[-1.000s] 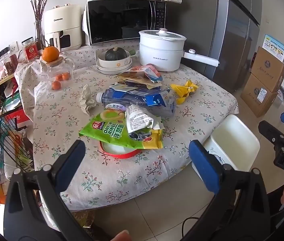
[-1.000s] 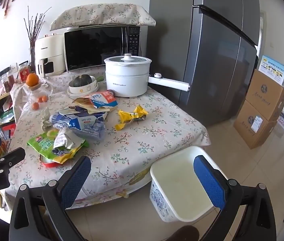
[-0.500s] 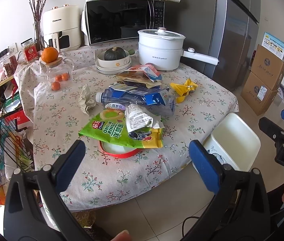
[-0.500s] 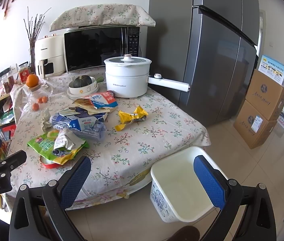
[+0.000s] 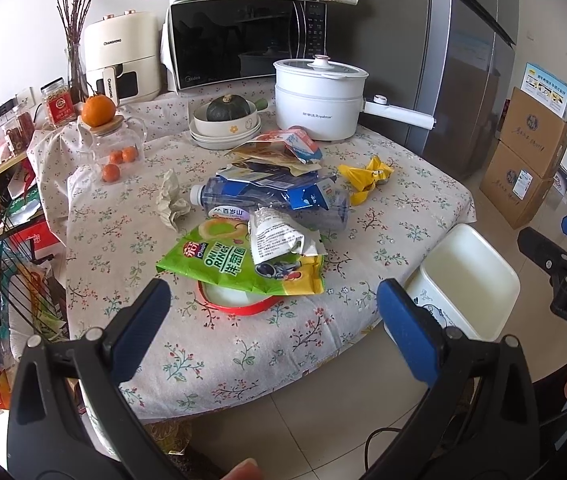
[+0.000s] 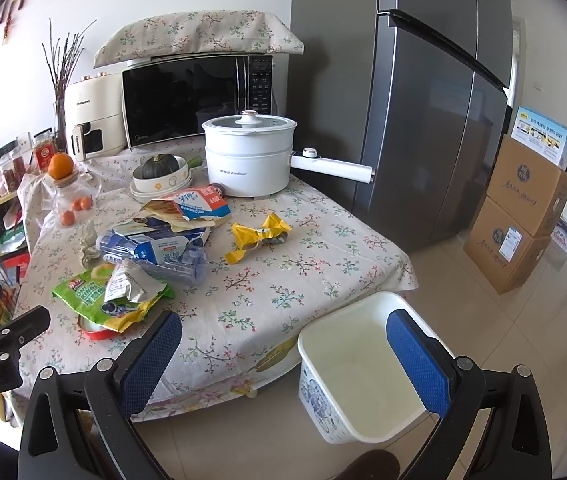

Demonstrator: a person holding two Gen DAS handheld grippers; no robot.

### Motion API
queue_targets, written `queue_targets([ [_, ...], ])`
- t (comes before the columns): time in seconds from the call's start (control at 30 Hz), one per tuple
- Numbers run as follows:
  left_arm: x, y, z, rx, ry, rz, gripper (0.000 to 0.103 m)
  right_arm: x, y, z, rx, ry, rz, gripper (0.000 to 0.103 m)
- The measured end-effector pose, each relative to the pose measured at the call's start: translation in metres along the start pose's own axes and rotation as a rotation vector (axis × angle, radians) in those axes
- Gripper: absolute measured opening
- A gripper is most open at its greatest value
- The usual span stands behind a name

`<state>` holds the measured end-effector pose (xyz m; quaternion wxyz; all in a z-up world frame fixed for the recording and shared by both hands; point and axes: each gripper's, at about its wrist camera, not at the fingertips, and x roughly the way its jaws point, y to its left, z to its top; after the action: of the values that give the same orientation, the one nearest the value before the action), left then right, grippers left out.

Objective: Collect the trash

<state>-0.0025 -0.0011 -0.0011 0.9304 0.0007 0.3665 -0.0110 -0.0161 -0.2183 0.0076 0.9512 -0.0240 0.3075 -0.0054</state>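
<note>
Trash lies on the floral-cloth table (image 5: 211,344): a green onion-rings bag (image 5: 219,264) (image 6: 95,296) over a red-rimmed lid (image 5: 239,306), a torn silver wrapper (image 5: 275,236), a crushed plastic bottle (image 5: 267,204) (image 6: 163,256), a blue-white carton (image 5: 295,148) (image 6: 199,204), a yellow wrapper (image 5: 367,174) (image 6: 259,236) and a crumpled tissue (image 5: 171,200). A white bin (image 5: 471,280) (image 6: 363,364) stands on the floor at the table's right front corner. My left gripper (image 5: 273,320) is open and empty, short of the table's front edge. My right gripper (image 6: 283,356) is open and empty above the bin's near side.
A white electric pot (image 5: 319,100) (image 6: 251,156), a bowl with a squash (image 5: 227,116), a glass jar with oranges (image 5: 115,136), a microwave (image 5: 243,40) and an air fryer (image 5: 123,60) stand at the table's back. A fridge (image 6: 423,120) and cardboard boxes (image 6: 519,216) stand to the right.
Both grippers have drifted slightly; the scene has shifted a little in each view. Both stay open and empty, and nothing on the table has moved.
</note>
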Motion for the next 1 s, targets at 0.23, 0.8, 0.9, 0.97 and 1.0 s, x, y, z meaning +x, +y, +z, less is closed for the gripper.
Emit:
queue_targets([
  [0.23, -0.0002, 0.0003, 0.0009, 0.002, 0.001, 0.002, 0.102, 0.0007, -0.0010, 0.0007, 0.001, 0.002, -0.001, 0.103],
  [0.8, -0.0001, 0.0002, 0.0001, 0.002, 0.000, 0.001, 0.102, 0.0011, -0.0018, 0.0008, 0.004, 0.002, -0.001, 0.103],
  [0.9, -0.0002, 0.0004, 0.0003, 0.001, 0.000, 0.001, 0.102, 0.0011, -0.0018, 0.0005, 0.004, 0.002, -0.001, 0.103],
  [0.97, -0.0002, 0.0004, 0.0001, 0.001, -0.001, 0.002, 0.102, 0.0011, -0.0018, 0.0005, 0.004, 0.001, -0.001, 0.103],
  [1.0, -0.0001, 0.0004, 0.0002, 0.001, 0.000, 0.001, 0.102, 0.0012, -0.0017, 0.0005, 0.004, 0.001, -0.001, 0.103],
])
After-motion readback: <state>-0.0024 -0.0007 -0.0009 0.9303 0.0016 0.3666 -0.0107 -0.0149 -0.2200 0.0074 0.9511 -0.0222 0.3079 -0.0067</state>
